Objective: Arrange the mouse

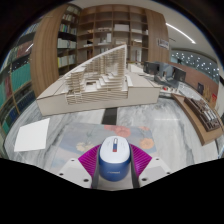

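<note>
A blue and white computer mouse (112, 160) sits between my two fingers, its white top and scroll wheel facing up. My gripper (112, 165) is shut on it: the magenta pads (85, 162) press against both of its sides. The mouse is held just above a marbled grey tabletop (60, 140). A round pinkish mark (122, 131) lies on the table just ahead of the mouse.
A white sheet (37, 133) lies on the table ahead to the left. A large pale architectural model (100, 82) stands beyond the fingers at the table's far side. Wooden bookshelves (110, 30) fill the background, with a wooden bench and models to the right (195, 105).
</note>
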### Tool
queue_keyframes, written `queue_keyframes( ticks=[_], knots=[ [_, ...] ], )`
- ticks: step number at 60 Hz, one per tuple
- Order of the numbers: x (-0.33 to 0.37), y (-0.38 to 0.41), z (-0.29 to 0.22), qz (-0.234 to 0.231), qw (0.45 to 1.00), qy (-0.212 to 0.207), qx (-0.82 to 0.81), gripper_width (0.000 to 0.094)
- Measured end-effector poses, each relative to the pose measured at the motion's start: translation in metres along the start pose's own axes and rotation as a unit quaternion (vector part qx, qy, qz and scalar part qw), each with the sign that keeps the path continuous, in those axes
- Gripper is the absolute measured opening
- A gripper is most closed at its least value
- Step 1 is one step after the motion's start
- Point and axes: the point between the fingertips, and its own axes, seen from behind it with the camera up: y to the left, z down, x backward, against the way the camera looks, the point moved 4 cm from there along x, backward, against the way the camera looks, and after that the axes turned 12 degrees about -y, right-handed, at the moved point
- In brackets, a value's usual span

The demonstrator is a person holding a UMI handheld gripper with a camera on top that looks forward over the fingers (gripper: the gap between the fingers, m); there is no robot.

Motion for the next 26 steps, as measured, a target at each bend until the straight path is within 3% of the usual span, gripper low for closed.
queue_keyframes(
  ticks=[7,12,15,26],
  knots=[
    [0.014,0.008,-0.002,-0.048,0.998,0.027,-0.019,0.0576],
    [0.031,-0.002,-0.020,-0.059,0.998,0.016,-0.012,0.0898],
    [0.054,-0.017,-0.028,-0.059,0.998,0.011,-0.005,0.0807],
    [0.134,-0.084,-0.020,-0.067,0.997,-0.003,-0.029,0.0836]
  ],
)
